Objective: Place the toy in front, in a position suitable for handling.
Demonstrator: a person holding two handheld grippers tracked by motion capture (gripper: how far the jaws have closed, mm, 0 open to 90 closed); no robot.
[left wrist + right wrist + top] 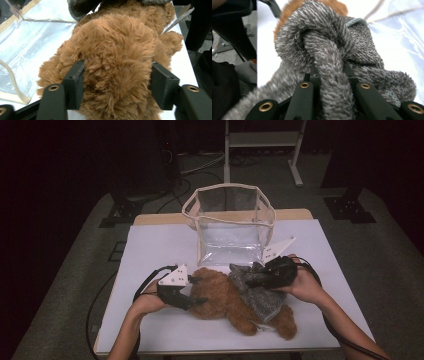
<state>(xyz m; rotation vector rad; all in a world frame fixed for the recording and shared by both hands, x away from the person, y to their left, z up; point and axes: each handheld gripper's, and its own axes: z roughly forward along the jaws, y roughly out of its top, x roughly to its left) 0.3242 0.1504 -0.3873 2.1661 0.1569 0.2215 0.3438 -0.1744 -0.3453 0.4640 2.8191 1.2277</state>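
Note:
A brown plush teddy bear (222, 305) lies on the white table, wearing a grey fuzzy garment (260, 297) around its body. My left gripper (202, 290) is at the bear's left end. In the left gripper view its two jaws press into the fur on either side of the bear's head (117, 50), so the left gripper (117, 82) is shut on it. My right gripper (245, 277) comes in from the right over the garment. In the right gripper view a fold of the grey garment (324, 45) is pinched between the jaws of the right gripper (329, 72).
A clear plastic bag with cream trim (230, 220) stands open-topped just behind the bear, at the middle of the table (160, 245). Cables trail from both grippers off the front corners. A white frame (262, 142) stands on the floor beyond.

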